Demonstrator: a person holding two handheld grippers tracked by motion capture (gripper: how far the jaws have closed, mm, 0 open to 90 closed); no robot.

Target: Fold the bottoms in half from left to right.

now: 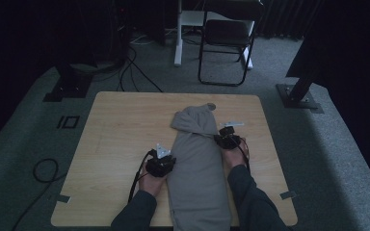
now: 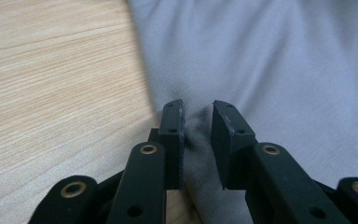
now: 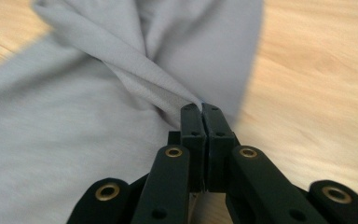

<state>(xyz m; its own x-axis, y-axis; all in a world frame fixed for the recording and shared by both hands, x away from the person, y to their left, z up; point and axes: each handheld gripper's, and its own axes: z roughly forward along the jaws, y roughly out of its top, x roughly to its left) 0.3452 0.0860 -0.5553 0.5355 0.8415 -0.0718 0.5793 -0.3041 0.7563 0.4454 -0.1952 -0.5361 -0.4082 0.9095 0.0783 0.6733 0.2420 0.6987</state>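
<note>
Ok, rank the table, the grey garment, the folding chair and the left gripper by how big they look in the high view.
1. Table, largest.
2. Grey garment, lying down the table's middle.
3. Folding chair; it stands farther from the camera, so its place against the garment is unsure.
4. Left gripper, smallest.

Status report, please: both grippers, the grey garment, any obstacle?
Right gripper shut, pinching a fold of the grey garment. Left gripper open, cloth between its jaws at the garment's edge. Table shows no obstacle.

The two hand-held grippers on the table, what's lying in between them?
In the high view, the grey garment lies folded long between the left hand-held gripper and the right hand-held gripper, on the wooden table.
</note>
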